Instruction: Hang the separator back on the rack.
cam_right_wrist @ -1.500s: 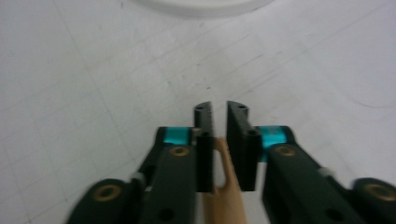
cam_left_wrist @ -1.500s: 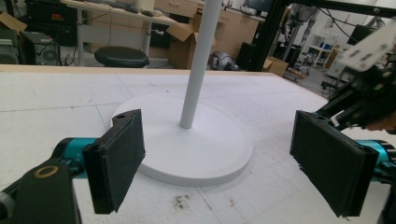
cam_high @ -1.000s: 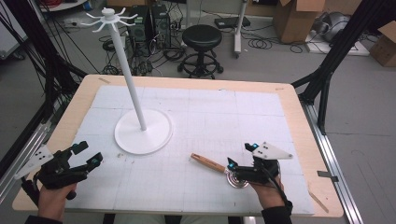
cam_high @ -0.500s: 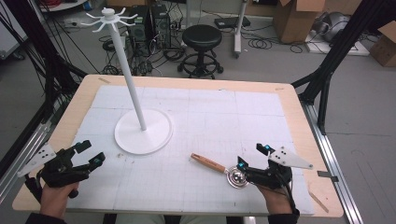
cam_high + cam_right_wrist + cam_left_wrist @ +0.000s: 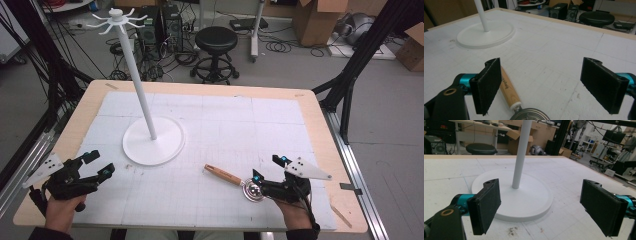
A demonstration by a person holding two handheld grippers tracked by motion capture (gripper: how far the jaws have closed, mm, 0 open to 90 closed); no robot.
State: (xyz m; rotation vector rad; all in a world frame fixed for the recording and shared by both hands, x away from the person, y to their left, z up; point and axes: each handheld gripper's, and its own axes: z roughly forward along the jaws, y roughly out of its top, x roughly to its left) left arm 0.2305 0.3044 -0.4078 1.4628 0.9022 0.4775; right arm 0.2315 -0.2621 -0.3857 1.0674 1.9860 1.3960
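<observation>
Drawn back toward the table edge, right claw [image 5: 268,168] gapes beside the strainer [image 5: 235,180] — left claw [image 5: 98,163] open too.

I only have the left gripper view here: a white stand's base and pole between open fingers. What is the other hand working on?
Observer: A wooden-handled strainer lies on the table by the right gripper, whose fingers are open.
Operator: Is it gripped?
Observer: No. In the right gripper view the handle runs just inside the left finger, and the gap between the fingers is wide.
Operator: What tops the pole?
Observer: In the high view the stand ends in a ring of short white hooks, all bare.
</observation>
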